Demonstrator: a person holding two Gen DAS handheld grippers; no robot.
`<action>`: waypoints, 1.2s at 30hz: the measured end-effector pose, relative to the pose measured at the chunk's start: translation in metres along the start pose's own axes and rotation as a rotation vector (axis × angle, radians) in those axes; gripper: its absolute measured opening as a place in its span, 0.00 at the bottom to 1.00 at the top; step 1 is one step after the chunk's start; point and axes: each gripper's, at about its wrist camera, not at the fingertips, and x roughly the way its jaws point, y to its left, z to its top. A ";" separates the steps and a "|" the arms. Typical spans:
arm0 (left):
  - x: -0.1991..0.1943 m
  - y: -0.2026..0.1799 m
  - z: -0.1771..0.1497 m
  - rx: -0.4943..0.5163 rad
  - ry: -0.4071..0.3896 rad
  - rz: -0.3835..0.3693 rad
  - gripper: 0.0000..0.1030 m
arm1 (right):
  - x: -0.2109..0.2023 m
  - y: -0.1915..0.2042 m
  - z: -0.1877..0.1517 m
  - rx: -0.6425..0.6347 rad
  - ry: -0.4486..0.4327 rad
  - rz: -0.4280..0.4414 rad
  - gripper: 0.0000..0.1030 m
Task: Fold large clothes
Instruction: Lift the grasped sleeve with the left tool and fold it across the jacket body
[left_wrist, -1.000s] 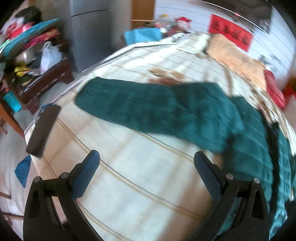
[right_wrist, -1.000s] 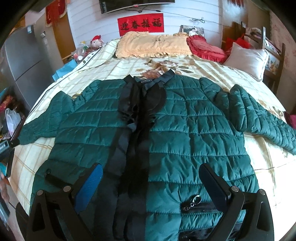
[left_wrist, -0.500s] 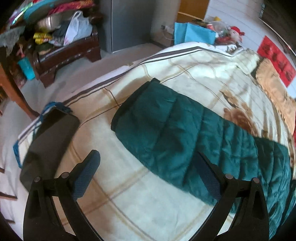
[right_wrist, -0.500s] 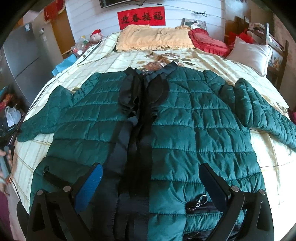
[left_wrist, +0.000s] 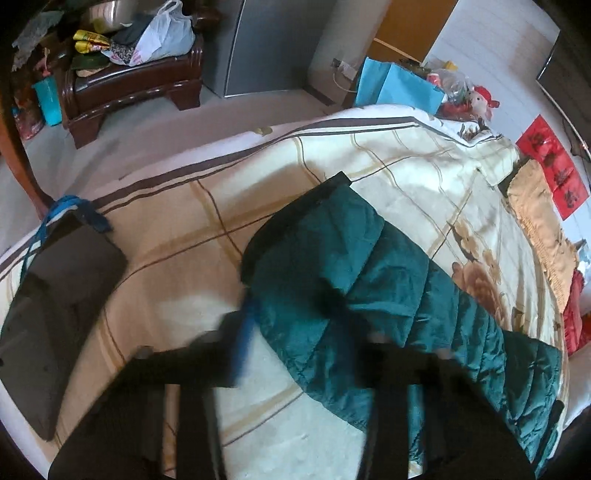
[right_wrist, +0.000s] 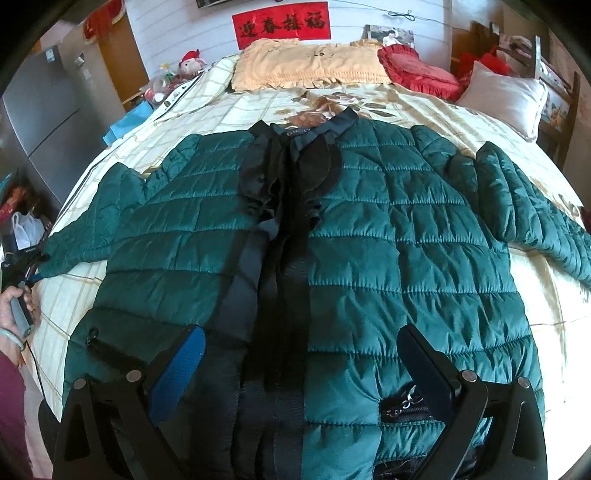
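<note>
The green padded jacket (right_wrist: 388, 251) lies flat on its back on the bed (right_wrist: 424, 107), front up, collar toward the pillows, both sleeves stretched out to the sides. No fold shows anywhere on it: the body is fully spread and the dark front strip runs straight down the middle. So the task looks to be at its very start, with the spreading done and every fold still to make.

The left gripper (left_wrist: 295, 314) is at the cuff end of the left sleeve (left_wrist: 369, 288), near the edge of the bed. It is smeared by motion blur, and its fingers appear to straddle the sleeve close to the cuff, but I cannot tell whether the jaws have closed on the fabric or are only narrowing around it. In the right wrist view the same gripper is a small dark shape touching the sleeve tip at the far left.

The right gripper (right_wrist: 299, 365) hovers over the hem at the middle of the jacket, jaws wide apart, holding nothing.

Judging from this, the first fold is likely the left sleeve brought in over the chest; the other sleeve, the sides and the lengthwise fold all remain
</note>
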 end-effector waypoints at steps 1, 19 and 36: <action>-0.002 0.001 0.001 -0.006 -0.001 -0.007 0.19 | 0.000 0.000 0.000 -0.001 0.000 -0.002 1.00; -0.131 -0.108 -0.024 0.219 -0.131 -0.250 0.09 | -0.016 -0.012 -0.006 0.018 -0.035 0.022 1.00; -0.198 -0.288 -0.153 0.580 -0.077 -0.465 0.08 | -0.030 -0.039 -0.016 0.052 -0.055 0.025 1.00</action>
